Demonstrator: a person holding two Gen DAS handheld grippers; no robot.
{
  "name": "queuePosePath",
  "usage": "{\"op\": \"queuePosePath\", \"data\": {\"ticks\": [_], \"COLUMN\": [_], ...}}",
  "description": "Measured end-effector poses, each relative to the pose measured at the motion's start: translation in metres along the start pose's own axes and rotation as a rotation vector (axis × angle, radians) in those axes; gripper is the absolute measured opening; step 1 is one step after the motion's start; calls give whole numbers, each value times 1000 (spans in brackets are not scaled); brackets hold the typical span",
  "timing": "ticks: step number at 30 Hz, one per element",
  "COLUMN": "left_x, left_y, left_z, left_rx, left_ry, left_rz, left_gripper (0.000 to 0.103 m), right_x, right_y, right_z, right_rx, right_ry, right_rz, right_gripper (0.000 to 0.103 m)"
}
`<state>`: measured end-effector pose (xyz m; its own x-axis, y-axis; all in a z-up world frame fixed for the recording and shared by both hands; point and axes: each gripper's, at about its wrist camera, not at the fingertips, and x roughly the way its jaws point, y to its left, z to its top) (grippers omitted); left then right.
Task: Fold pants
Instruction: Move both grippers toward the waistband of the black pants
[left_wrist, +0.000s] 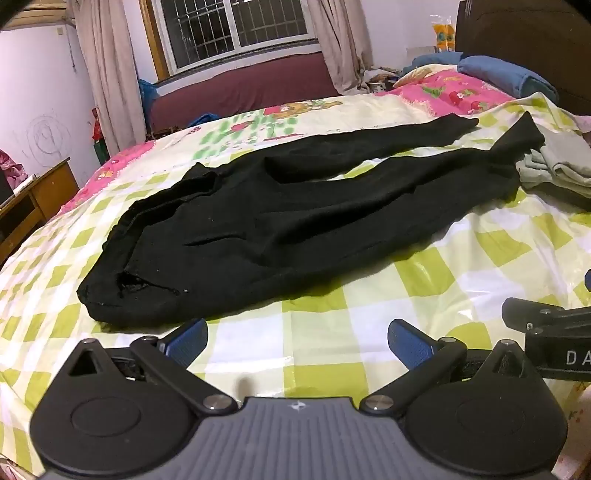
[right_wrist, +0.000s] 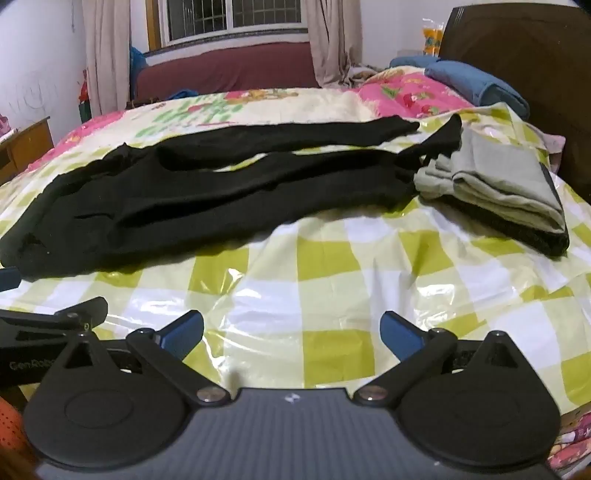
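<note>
**Operator:** Confirm tool status before the first grasp.

**Technician:** Your left tool (left_wrist: 297, 338) and right tool (right_wrist: 291, 328) both have their jaws spread wide with nothing between them. Both hover above the bare checked sheet (right_wrist: 332, 266) at the near edge of the bed.

**Operator:** Where are the pants?

**Technician:** The black pants (left_wrist: 266, 221) lie flat on the sheet, just beyond the left tool. The waistband (left_wrist: 118, 266) is the nearest part. From the waistband, the long axis runs away and to the right. The two legs part near the crotch and end well beyond the waistband, beside a folded grey garment (right_wrist: 498, 184).

**Operator:** Which hand is nearer?

**Technician:** Your left is nearer the waistband. Your right is nearer the leg ends, though these are still well away. Blue bedding (left_wrist: 509, 75) lies farther off.
</note>
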<state>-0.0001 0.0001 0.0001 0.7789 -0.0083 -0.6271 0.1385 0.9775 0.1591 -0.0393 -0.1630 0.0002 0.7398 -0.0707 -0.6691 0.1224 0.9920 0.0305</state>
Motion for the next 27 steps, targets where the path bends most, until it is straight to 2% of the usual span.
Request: {"op": "queuePosePath", "data": {"ticks": [3,7,27], "left_x": [-2,2,6], "left_y": [0,-4,-5], "left_z": [-1,-5,-5], "left_rx": [15,24,42], "left_ry": [-5,3,23], "left_rz": [3,4,12], "left_gripper": [103,103,103], "right_x": [-6,7,9], "right_y": [1,-5,-1], "right_z": [1,-4,-4], "right_rx": [1,16,5], "right_ry": [-16,22,36], "right_rz": [3,19,8], "right_gripper": [101,101,101]}}
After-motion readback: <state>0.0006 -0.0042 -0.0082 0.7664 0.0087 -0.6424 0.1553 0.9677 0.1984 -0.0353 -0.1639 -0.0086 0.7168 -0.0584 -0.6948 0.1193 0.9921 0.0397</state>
